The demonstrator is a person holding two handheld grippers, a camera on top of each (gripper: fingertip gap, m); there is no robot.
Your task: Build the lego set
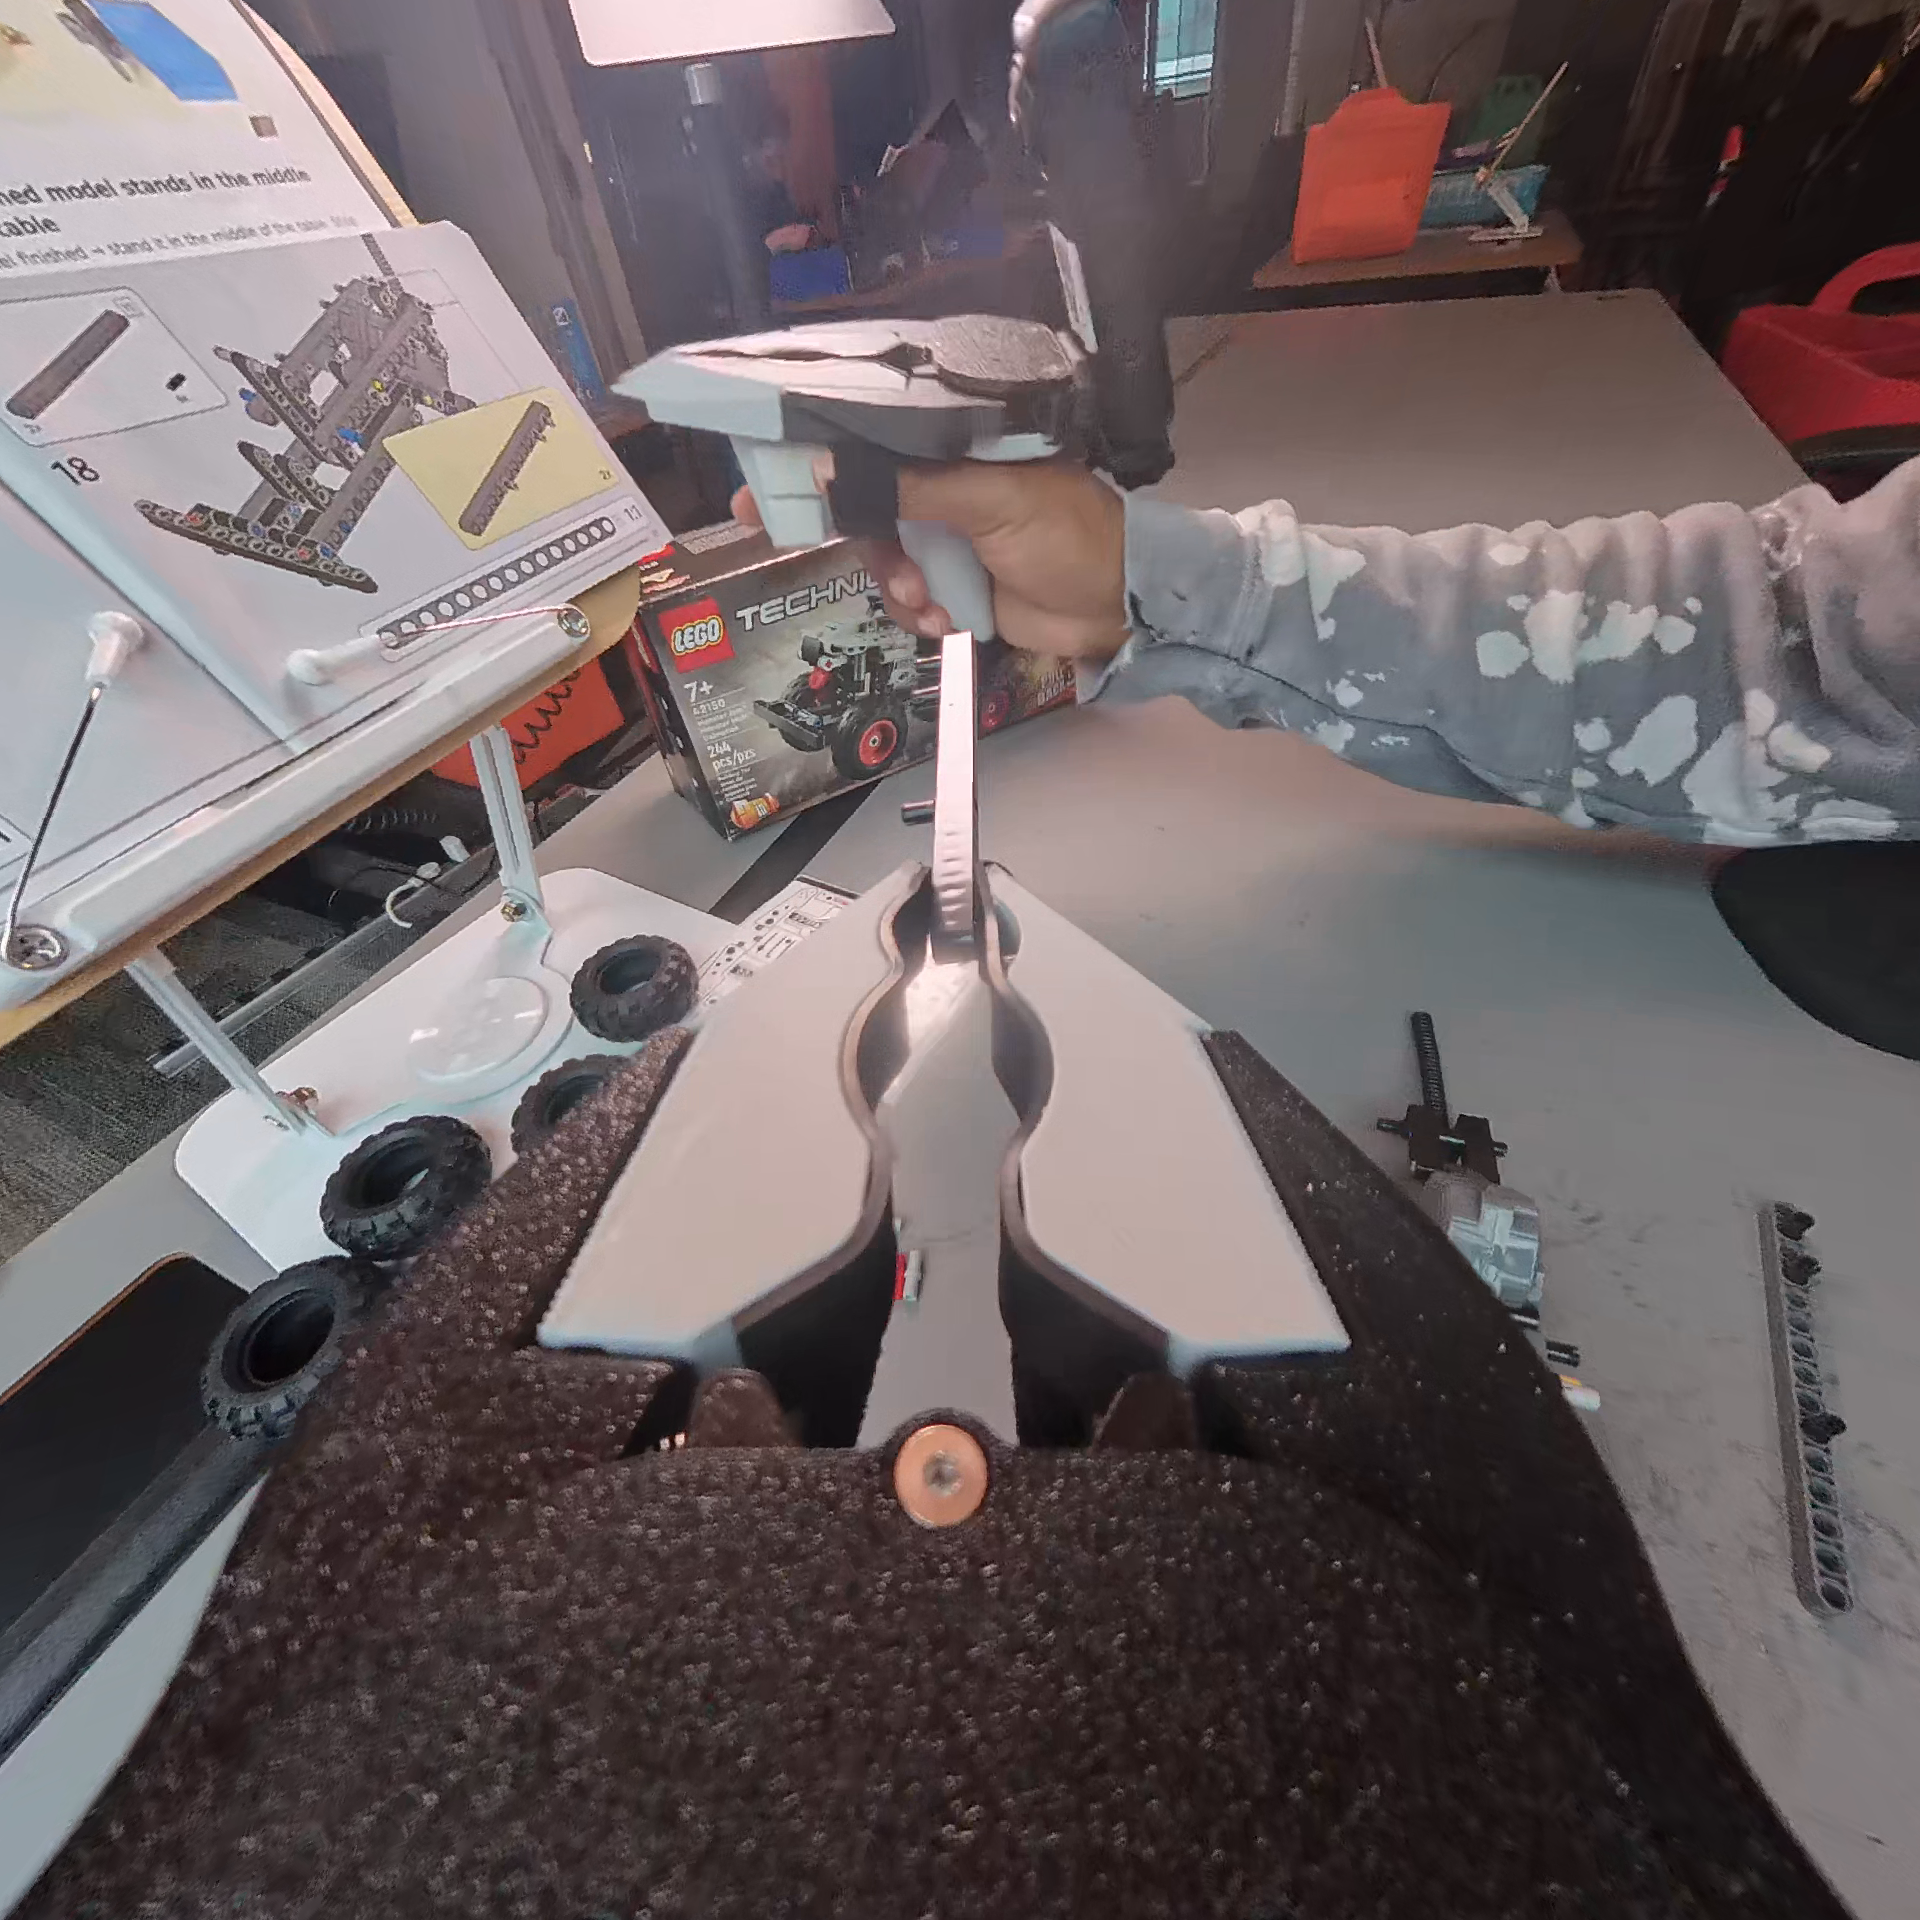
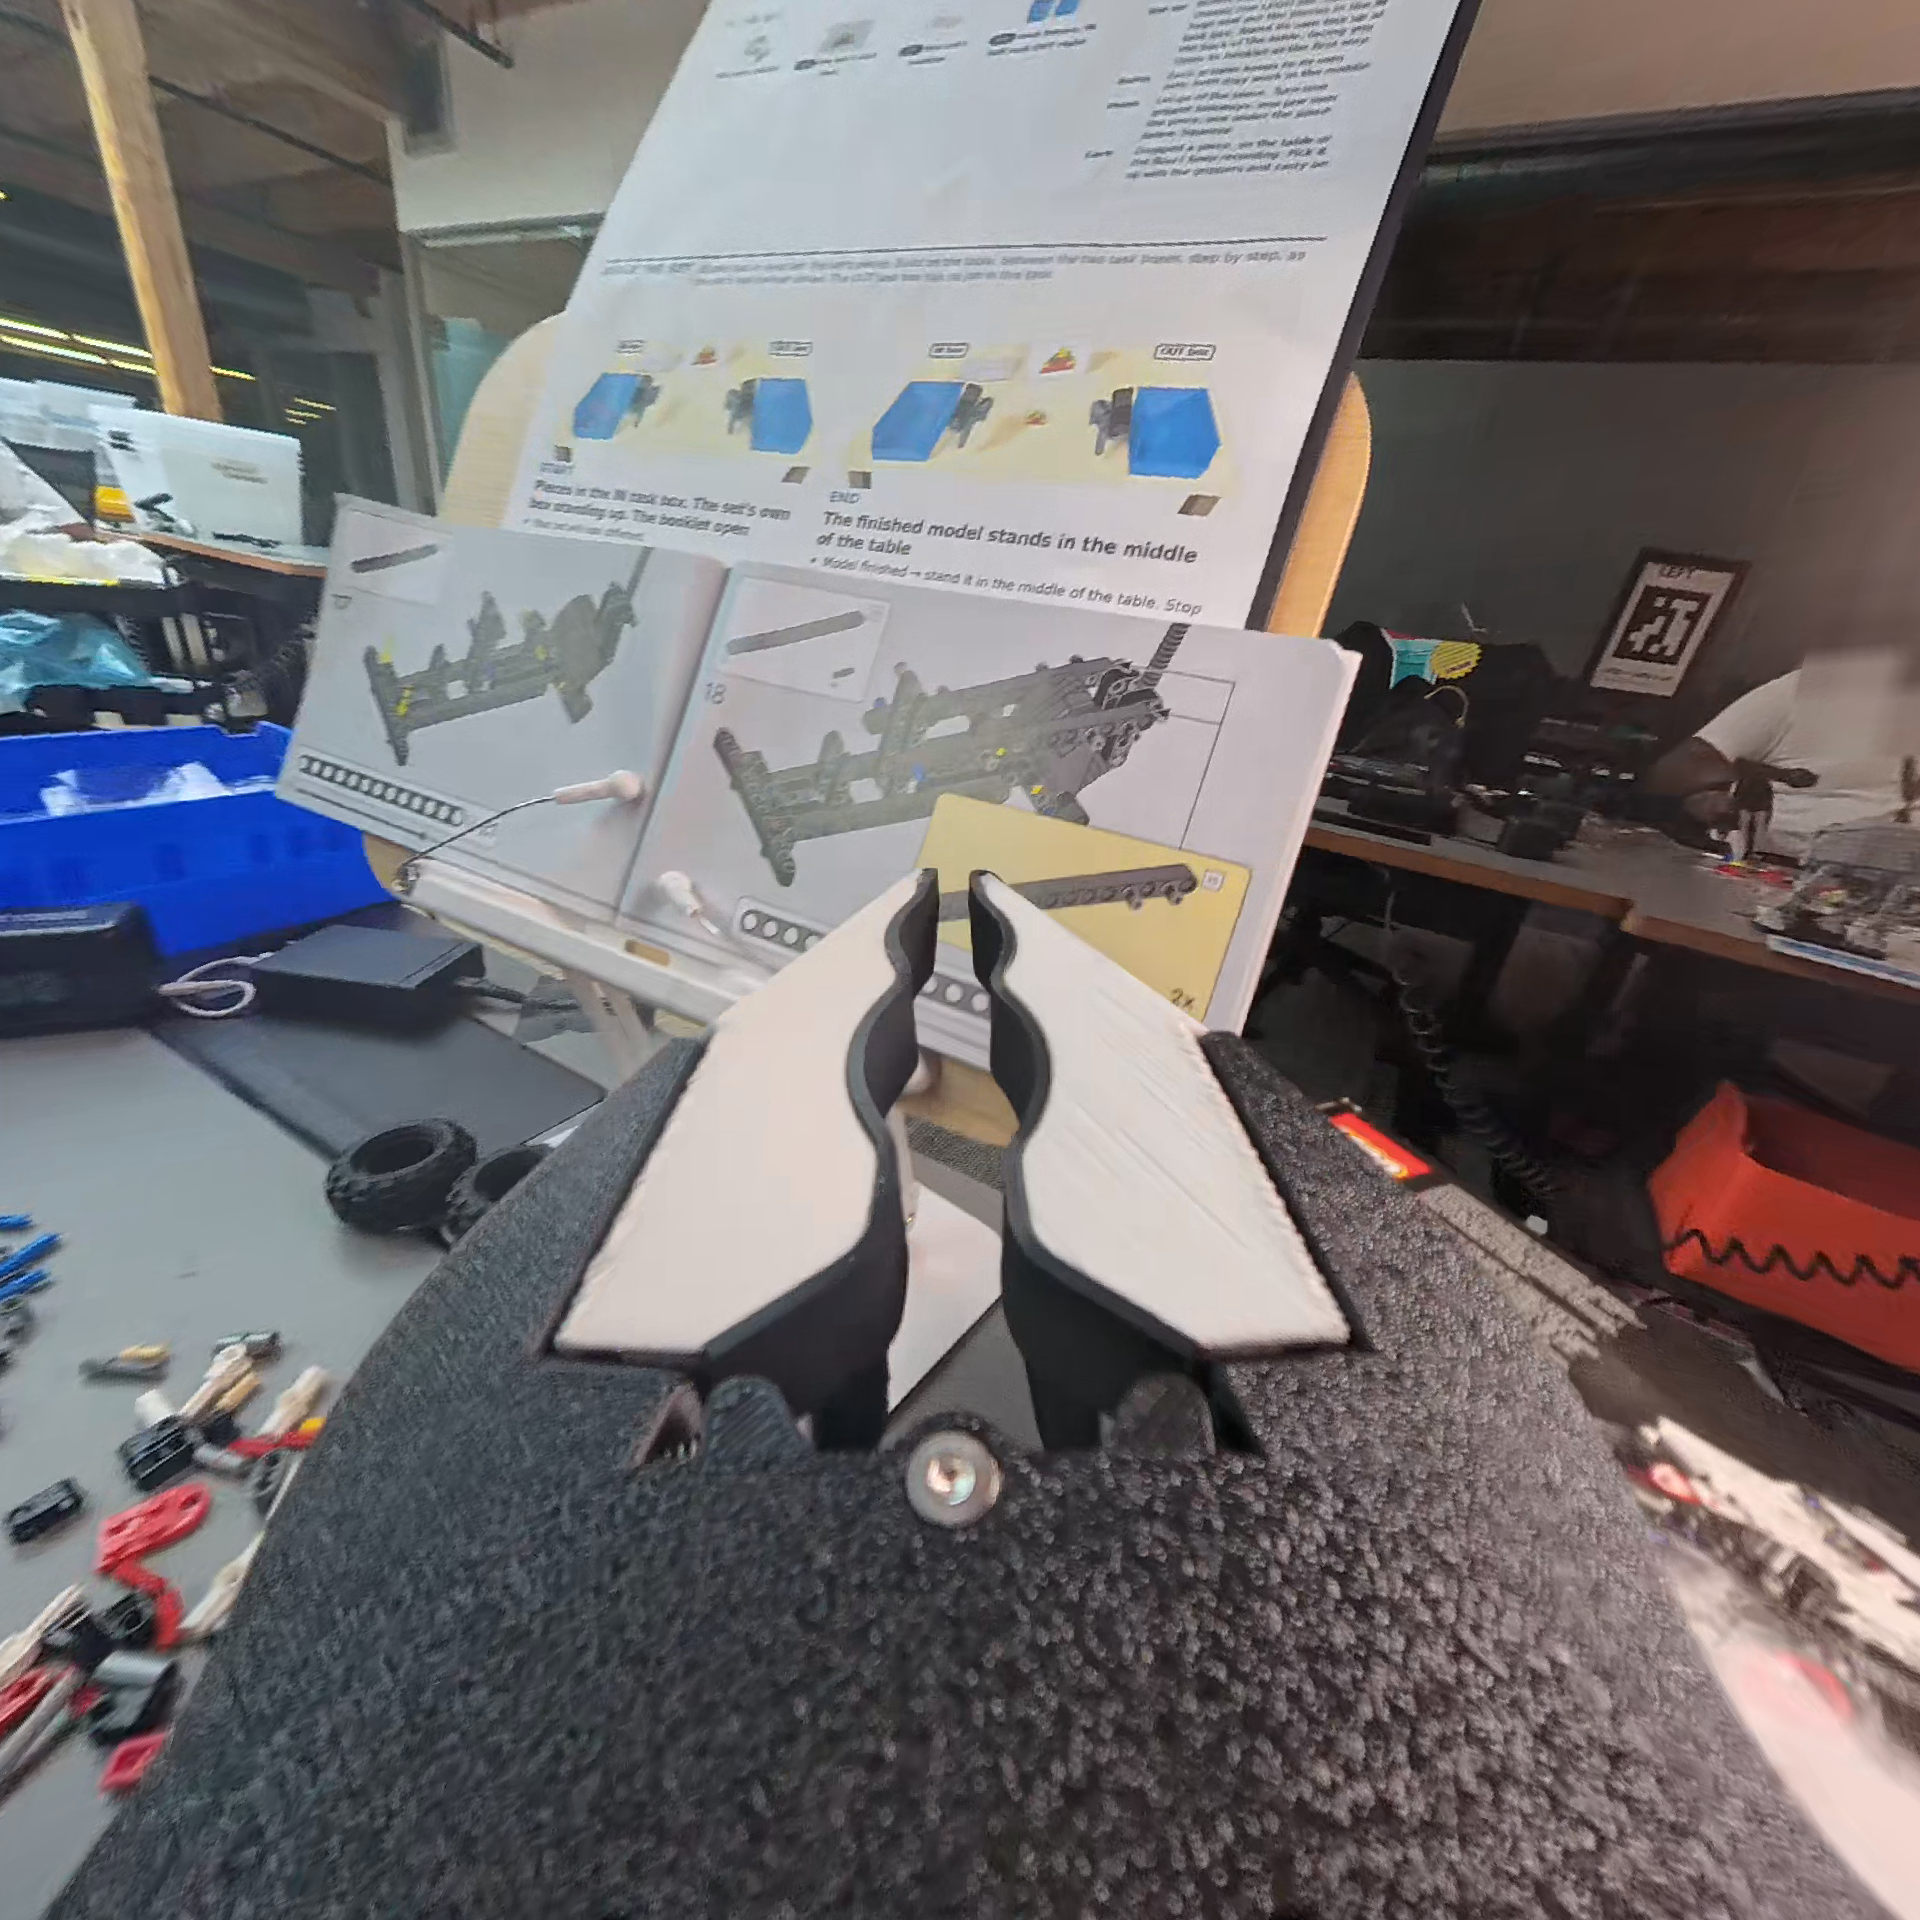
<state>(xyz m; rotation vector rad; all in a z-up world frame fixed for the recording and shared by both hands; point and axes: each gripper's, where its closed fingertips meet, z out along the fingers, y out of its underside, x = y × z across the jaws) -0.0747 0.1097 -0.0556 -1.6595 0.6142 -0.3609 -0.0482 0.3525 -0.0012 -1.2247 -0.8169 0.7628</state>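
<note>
The left claw [image 1: 956, 914] is clamped on the lower end of a long grey beam [image 1: 954, 769], which stands nearly upright from its tips, the free end reaching up toward the person's hand [image 1: 997, 561] on the grip of the right claw [image 1: 665, 390], seen from the side. In its own view the right claw [image 2: 954, 894] is empty, its jaws parted by a narrow gap, and aimed at the open instruction booklet [image 2: 831, 748] on a stand.

Taking the gripped beam as the landmark: four black tyres [image 1: 405, 1195] lie low to its left by the white foot of the booklet stand [image 1: 343, 1132]; the set's box [image 1: 800, 686] stands behind it on the grey counter [image 1: 1455, 935]; a small grey sub-assembly with a black axle [image 1: 1475, 1216] and a second long beam [image 1: 1808, 1423] lie to its lower right. Loose pins and connectors [image 2: 135, 1507] are scattered on the counter in the right wrist view.

The step in hand appears to be checking the booklet page before fitting the beam. To do it well, the left claw should likely hold the beam steady with its holes facing outward, while the right fetches the matching pin. Held only by one end, the beam could pivot under pressure.
</note>
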